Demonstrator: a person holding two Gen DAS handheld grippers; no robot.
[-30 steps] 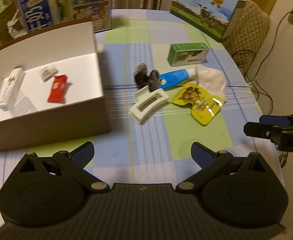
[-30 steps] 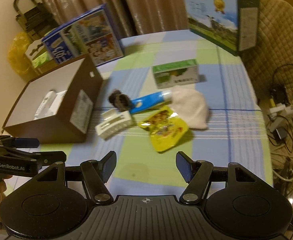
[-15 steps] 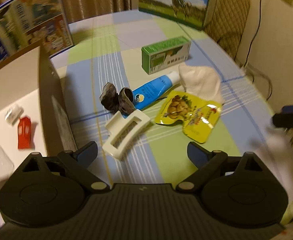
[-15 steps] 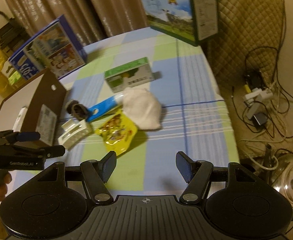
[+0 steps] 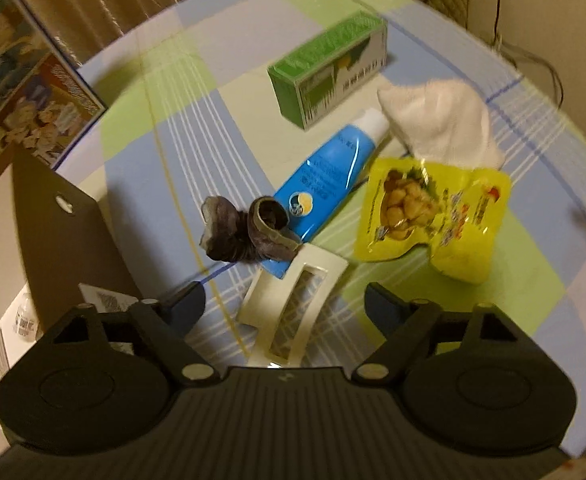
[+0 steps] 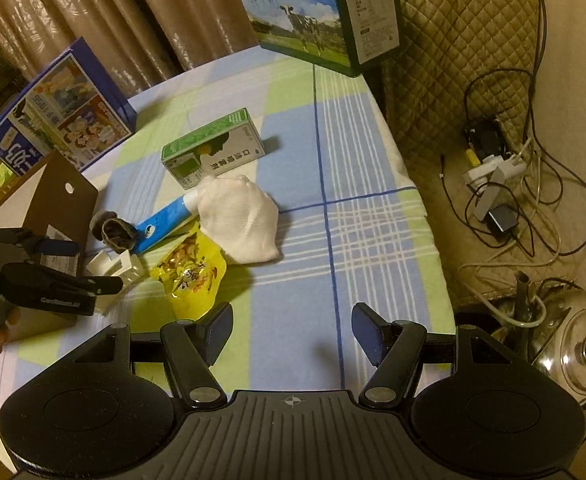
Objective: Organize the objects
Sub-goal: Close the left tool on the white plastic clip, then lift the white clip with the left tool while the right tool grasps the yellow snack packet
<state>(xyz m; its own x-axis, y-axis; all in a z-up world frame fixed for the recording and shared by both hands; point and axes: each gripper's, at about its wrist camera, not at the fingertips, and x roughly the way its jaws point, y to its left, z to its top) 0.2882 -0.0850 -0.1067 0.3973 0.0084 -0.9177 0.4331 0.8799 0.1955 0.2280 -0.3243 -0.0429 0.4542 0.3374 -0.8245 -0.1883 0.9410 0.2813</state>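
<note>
Now your left gripper (image 5: 285, 304) hangs over the white clip (image 5: 293, 316), jaws wide and empty; the right gripper (image 6: 291, 330) idles, open too. The clip lies beside the box (image 5: 65, 240). Next: lower, straddle it, close.

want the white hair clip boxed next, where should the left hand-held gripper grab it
Probably from above, across the white hair clip's long side rails. It lies flat, slotted, lengthwise between the open left hand-held gripper's fingers; its far end touches the blue tube.
</note>
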